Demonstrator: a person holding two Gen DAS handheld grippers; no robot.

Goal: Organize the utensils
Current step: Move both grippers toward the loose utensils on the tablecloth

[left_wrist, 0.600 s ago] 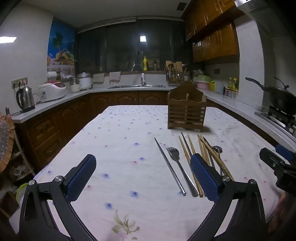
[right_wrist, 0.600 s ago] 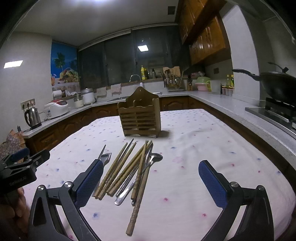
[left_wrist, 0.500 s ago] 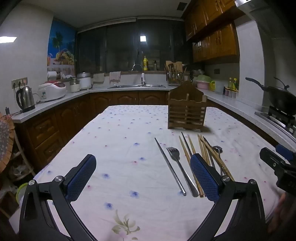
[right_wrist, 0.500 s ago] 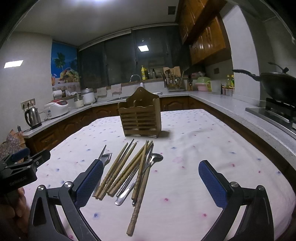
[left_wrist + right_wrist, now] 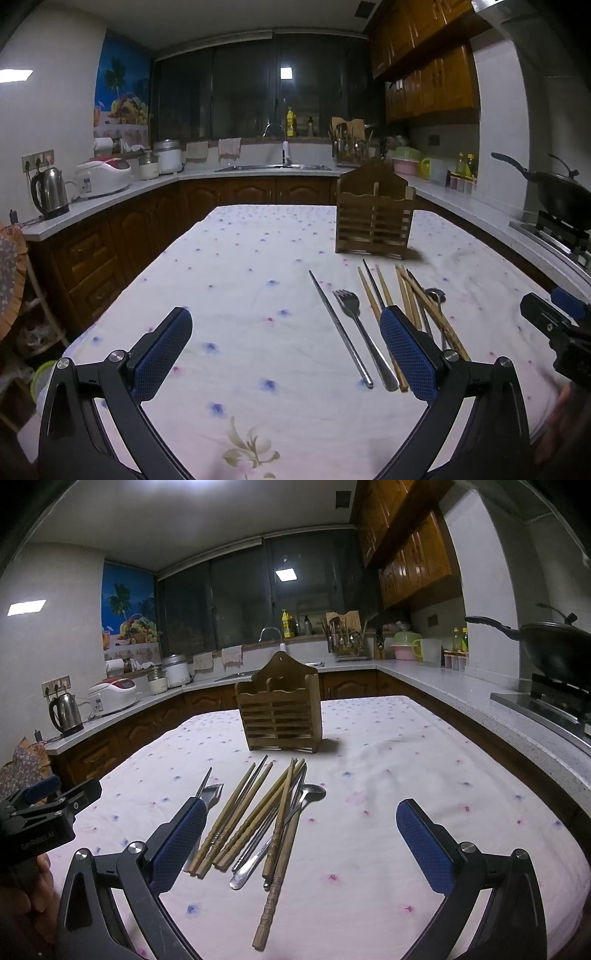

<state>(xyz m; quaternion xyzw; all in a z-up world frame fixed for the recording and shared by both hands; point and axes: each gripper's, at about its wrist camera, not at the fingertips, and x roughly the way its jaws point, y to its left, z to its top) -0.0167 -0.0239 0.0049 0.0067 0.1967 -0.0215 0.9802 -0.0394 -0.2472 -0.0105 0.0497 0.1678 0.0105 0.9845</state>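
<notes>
Wooden holder (image 5: 280, 710) is standing upright at the far middle of the table (image 5: 424, 775), one of it, with the utensils lying loose on the flowered cloth just in front of it. Counting them: one fork (image 5: 351, 314) sitting at the left of the bunch, one spoon (image 5: 312, 792) on the right side, a single metal chopstick (image 5: 338, 328) lying apart furthest left, and a pile of wooden chopsticks (image 5: 255, 812), maybe seven, but they're overlapping so I can't count them for sure. Left gripper (image 5: 284, 354) and right gripper (image 5: 299, 845) are both hovering at the near edge, fingers spread wide apart, nothing between them.
</notes>
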